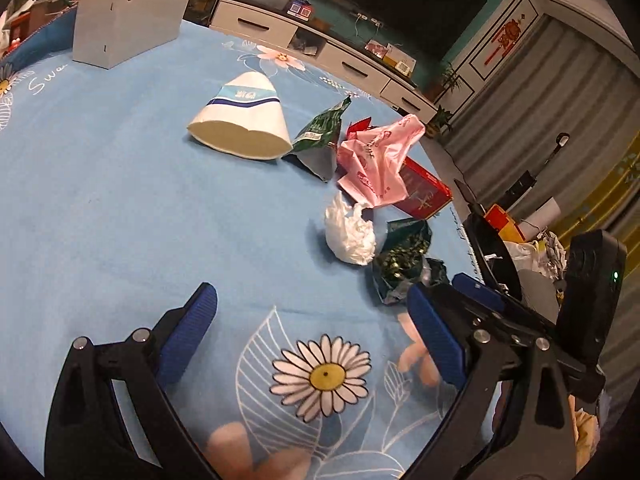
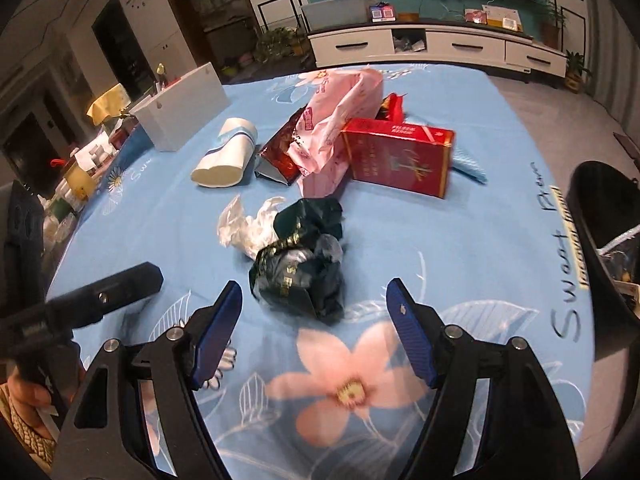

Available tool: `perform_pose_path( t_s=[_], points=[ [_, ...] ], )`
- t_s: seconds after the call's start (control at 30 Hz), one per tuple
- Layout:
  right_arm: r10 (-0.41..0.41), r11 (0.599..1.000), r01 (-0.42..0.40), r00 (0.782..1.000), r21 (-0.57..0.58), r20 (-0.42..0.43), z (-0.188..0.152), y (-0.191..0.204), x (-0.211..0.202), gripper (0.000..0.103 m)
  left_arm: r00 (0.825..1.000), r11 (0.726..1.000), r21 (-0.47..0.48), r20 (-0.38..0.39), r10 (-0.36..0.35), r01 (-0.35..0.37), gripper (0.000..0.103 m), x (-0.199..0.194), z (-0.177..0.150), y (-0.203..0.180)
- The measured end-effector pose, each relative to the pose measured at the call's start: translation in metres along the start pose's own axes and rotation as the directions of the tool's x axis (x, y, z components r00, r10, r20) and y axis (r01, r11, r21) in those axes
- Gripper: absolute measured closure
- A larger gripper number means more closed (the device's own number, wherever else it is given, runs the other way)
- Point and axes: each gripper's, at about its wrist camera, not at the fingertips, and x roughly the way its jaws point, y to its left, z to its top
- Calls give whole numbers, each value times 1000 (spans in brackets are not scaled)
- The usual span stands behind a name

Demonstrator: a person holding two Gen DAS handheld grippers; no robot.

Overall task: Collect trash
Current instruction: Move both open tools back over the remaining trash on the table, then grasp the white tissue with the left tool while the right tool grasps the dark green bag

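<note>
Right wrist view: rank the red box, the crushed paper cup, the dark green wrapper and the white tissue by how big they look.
1. red box
2. dark green wrapper, though it lies nearest the camera, so it may look oversized
3. crushed paper cup
4. white tissue, partly hidden behind the wrapper

A blue flowered cloth (image 1: 120, 200) is seen spread under the left gripper (image 1: 312, 332), whose jaws are held wide apart over a printed daisy (image 1: 322, 376). At two o'clock a white wad (image 1: 350, 236) is touched by a dark green wrapper (image 1: 404, 260). A squashed paper cup (image 1: 244, 120) is found at twelve.
</note>
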Motion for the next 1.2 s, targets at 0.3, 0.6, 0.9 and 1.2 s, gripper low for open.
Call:
perform_pose_path(
  t_s=[0.3,0.6,0.9,1.2],
  points=[
    [17,999,-18,999,-36,-30,7,2,27,58,999,995,92,5,50,-50,8,17,11,-12],
    [-61,998,59,996,24,68,12,-34,-9,62,995,979,180,-25,101,-94,15,45,16,-36],
    [-86,990,71,990,126,115,6,-73,-37,62,977,944,269,-32,209,-193,41,81,17,-63],
    [-71,987,49,987,151,142,2,-81,-47,62,973,921,323,1,229,-217,75,73,9,-84]
  ],
)
